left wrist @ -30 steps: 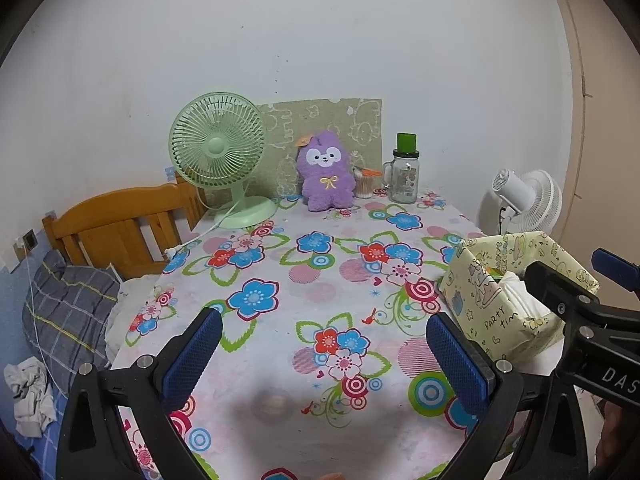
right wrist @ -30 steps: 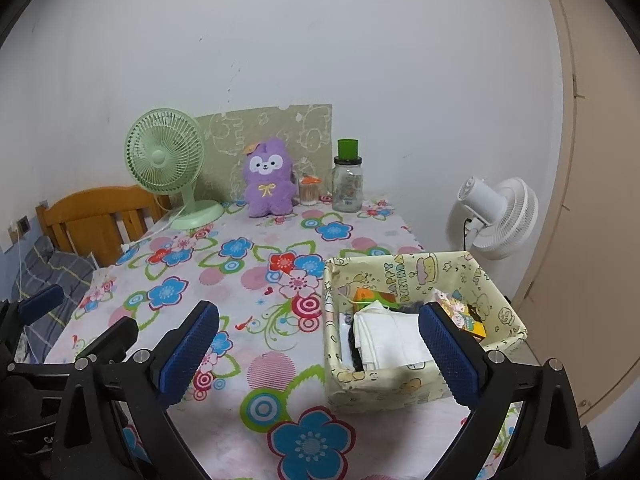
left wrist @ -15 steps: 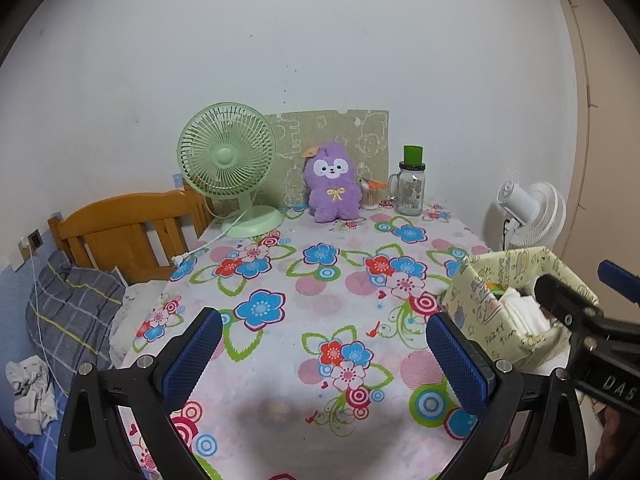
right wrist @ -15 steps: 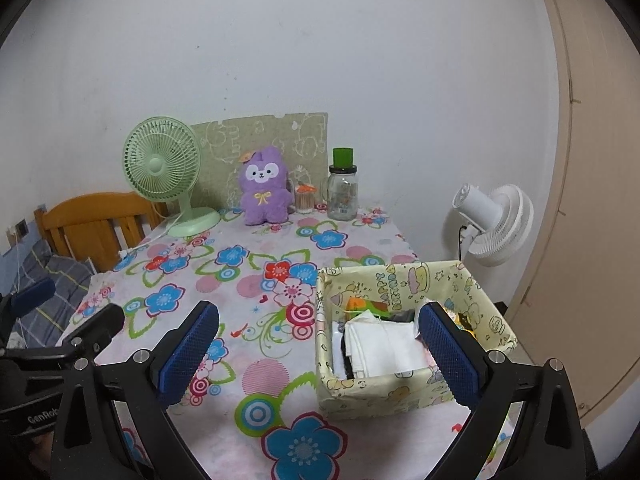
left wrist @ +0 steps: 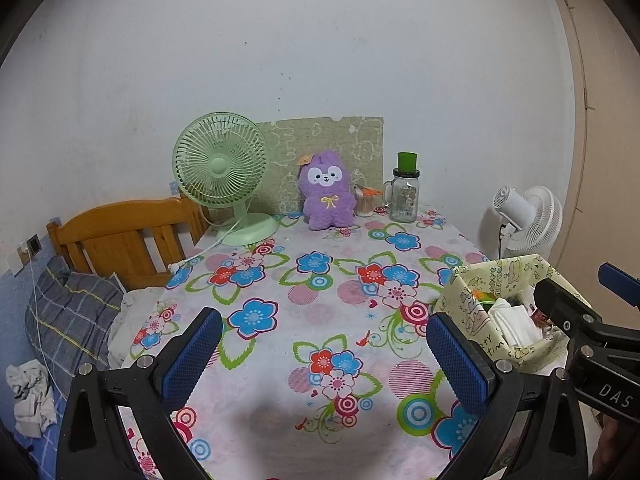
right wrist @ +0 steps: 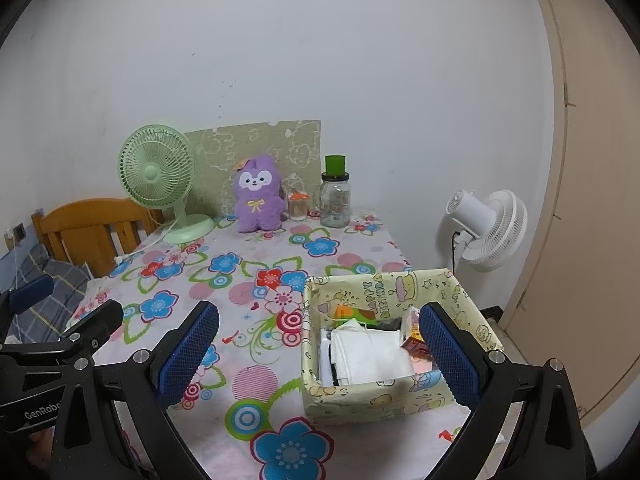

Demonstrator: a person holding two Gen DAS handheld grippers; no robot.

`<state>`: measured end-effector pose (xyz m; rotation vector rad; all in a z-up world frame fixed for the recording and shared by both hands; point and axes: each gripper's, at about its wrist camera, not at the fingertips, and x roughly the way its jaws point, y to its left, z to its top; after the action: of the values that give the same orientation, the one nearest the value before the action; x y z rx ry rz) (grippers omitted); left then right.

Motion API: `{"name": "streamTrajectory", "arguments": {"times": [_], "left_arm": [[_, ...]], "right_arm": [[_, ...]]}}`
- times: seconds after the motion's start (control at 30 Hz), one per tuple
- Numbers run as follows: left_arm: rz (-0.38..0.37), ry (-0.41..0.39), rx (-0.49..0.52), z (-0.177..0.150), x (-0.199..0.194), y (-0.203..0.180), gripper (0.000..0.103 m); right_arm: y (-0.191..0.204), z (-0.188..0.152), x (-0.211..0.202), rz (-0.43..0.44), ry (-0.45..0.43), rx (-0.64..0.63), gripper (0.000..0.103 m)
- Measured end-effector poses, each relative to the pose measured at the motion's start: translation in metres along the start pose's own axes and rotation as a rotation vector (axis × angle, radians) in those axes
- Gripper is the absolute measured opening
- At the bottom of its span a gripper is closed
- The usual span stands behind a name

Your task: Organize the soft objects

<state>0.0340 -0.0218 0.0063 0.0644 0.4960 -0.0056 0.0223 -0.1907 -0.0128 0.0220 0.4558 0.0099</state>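
A purple plush toy (left wrist: 326, 192) (right wrist: 258, 196) sits upright at the far edge of the flowered table. A yellow patterned fabric box (right wrist: 400, 394) (left wrist: 468, 312) stands at the table's near right, holding folded white cloth (right wrist: 368, 354) and several small items. My left gripper (left wrist: 326, 354) is open and empty above the near table. My right gripper (right wrist: 316, 350) is open and empty, its right finger over the box. Each gripper shows at the edge of the other's view.
A green desk fan (left wrist: 224, 176), a glass jar with a green lid (left wrist: 404, 194) and a small cup stand at the back. A white floor fan (right wrist: 486, 228) is right of the table. A wooden bed headboard (left wrist: 120, 240) and pillow lie left.
Both grippers have drawn back and up from the table, so the table and box look farther away. Both stay open and empty.
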Motion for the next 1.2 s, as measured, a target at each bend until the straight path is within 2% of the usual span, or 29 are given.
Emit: {"name": "streamTrajectory", "arguments": {"times": [1.2], "left_arm": [[0.005,0.024,-0.008,-0.0037,0.0073,0.0015,0.103]], "right_arm": [[0.0011,-0.0042,0.0053,0.02,0.017,0.004,0.101]]}}
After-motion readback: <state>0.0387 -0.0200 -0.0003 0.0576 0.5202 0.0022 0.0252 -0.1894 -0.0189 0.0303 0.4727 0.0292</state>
